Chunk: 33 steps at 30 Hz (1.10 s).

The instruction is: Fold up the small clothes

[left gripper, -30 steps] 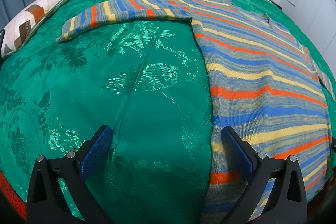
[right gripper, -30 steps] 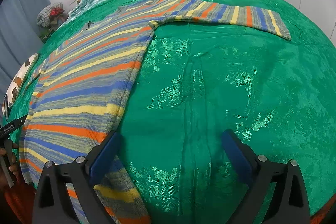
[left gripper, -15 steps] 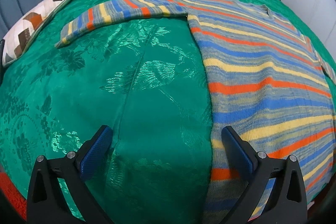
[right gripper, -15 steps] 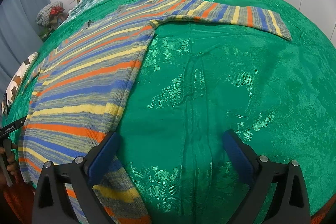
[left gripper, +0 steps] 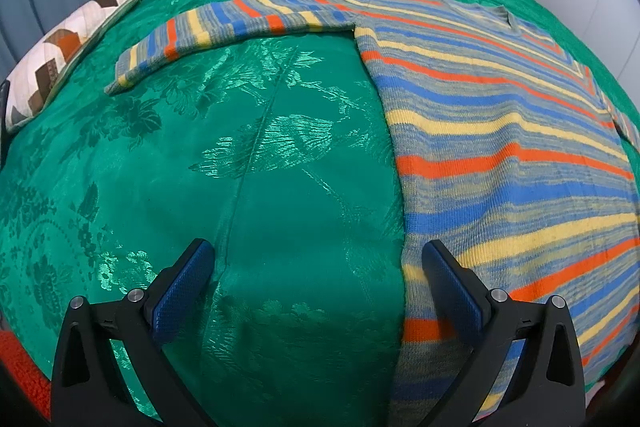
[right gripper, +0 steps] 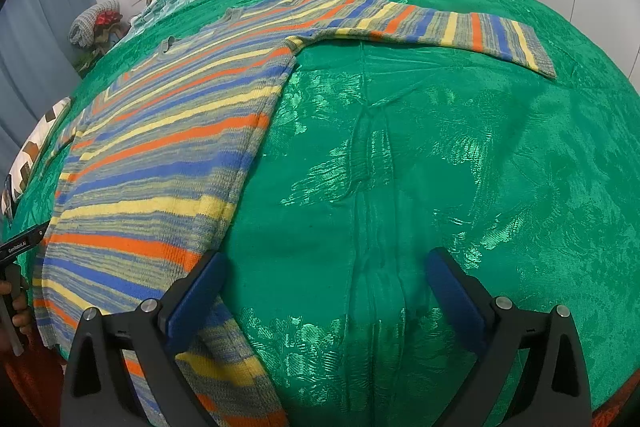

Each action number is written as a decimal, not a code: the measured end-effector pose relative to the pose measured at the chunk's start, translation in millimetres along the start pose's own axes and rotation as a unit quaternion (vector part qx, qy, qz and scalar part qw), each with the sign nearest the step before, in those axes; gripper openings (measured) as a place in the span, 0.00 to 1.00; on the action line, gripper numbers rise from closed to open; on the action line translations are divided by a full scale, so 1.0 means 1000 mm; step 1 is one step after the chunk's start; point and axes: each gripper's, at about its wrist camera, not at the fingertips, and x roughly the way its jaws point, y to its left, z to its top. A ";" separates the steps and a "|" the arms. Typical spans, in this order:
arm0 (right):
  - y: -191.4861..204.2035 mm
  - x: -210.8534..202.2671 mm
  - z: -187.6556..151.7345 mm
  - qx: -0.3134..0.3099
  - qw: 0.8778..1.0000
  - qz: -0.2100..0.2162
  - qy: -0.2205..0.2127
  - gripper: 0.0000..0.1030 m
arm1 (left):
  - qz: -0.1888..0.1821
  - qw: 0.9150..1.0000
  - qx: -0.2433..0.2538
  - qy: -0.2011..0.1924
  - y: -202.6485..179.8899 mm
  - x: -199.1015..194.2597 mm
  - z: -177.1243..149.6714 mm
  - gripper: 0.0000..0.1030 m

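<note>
While the left claw [left gripper: 318, 281] has eased forward since a moment ago, bringing the sweater [left gripper: 500, 131] nearer, nothing is gripped: both it and the right claw [right gripper: 326, 281] gape empty astride the hem corners. Folding has not begun. The sweater lies flat on the bed [left gripper: 280, 187], sleeves out. A pillow [left gripper: 60, 55] sits well clear.
</note>
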 end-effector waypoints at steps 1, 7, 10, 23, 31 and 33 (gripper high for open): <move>0.000 0.000 0.000 -0.001 1.000 0.000 0.000 0.97 | 0.000 1.000 0.000 0.000 0.000 0.000 0.000 1.00; 0.000 0.001 0.000 -0.003 1.000 -0.002 0.000 0.98 | 0.002 1.000 0.001 -0.002 -0.001 0.000 0.000 1.00; 0.000 0.001 0.000 -0.004 1.000 -0.002 0.001 0.98 | 0.003 1.000 0.001 -0.003 -0.001 0.000 -0.001 1.00; 0.001 0.001 0.000 -0.004 1.000 -0.003 0.001 0.99 | 0.003 1.000 0.001 -0.003 -0.002 -0.001 -0.001 1.00; 0.001 0.001 0.000 -0.005 1.000 -0.003 0.001 0.99 | 0.003 1.000 0.001 -0.003 -0.002 -0.001 -0.001 1.00; 0.000 0.001 0.000 -0.005 1.000 -0.003 0.001 0.99 | 0.003 1.000 0.001 -0.003 -0.002 -0.001 -0.001 1.00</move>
